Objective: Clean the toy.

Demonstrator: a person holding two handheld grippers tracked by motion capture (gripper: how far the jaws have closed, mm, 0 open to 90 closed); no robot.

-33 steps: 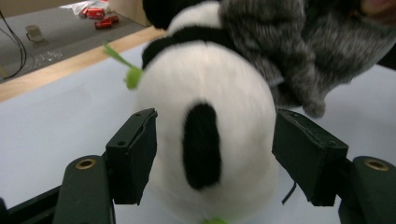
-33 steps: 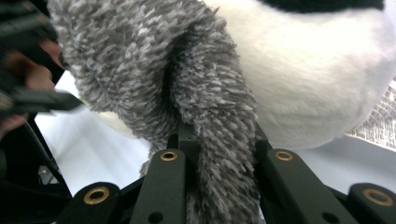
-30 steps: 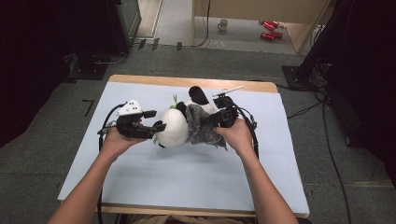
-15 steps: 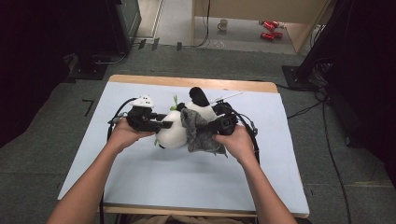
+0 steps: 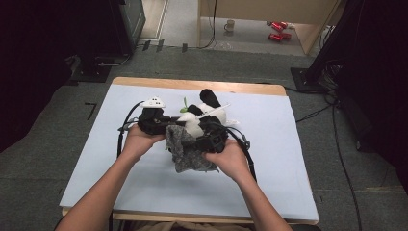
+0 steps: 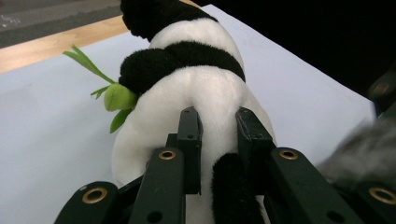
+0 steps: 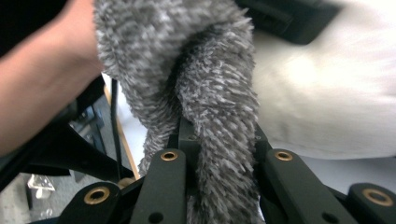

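The left tongs (image 6: 218,140) have just squeezed shut on the toy panda's (image 6: 196,88) soft white back, on the tabletop (image 5: 298,159). Beside it, the right tongs (image 7: 219,140) pinch the fuzzy grey cloth (image 7: 205,79).

Both forearms are bare, with no sleeves showing. The left gripper (image 5: 166,124) is black with a white cap on top and a black cable looping off its side. The right gripper (image 5: 204,140) is black too, cable trailing. Brass-ringed holes mark the black jaw arms.
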